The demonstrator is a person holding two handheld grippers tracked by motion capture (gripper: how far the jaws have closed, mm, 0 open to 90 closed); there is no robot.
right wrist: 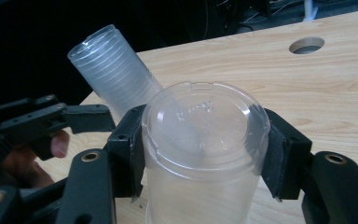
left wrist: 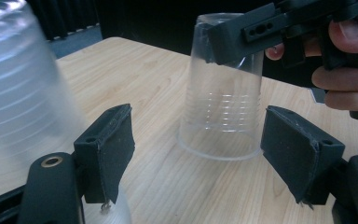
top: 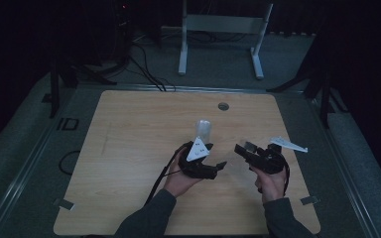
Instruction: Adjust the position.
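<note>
Clear plastic is seen everywhere: one upside-down cup (right wrist: 205,154) is squeezed near its top by the right hand-held gripper (right wrist: 205,149), standing on the table (top: 129,148), so separating seems done. A tilted stack of cups (right wrist: 114,77) is left. The left hand-held gripper (left wrist: 198,149) is held level, open, empty.

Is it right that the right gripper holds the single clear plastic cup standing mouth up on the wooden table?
Not quite. The right gripper does hold the single clear plastic cup on the wooden table, but the cup stands upside down: in the left gripper view its wide rim rests on the table and its closed base is on top.
</note>
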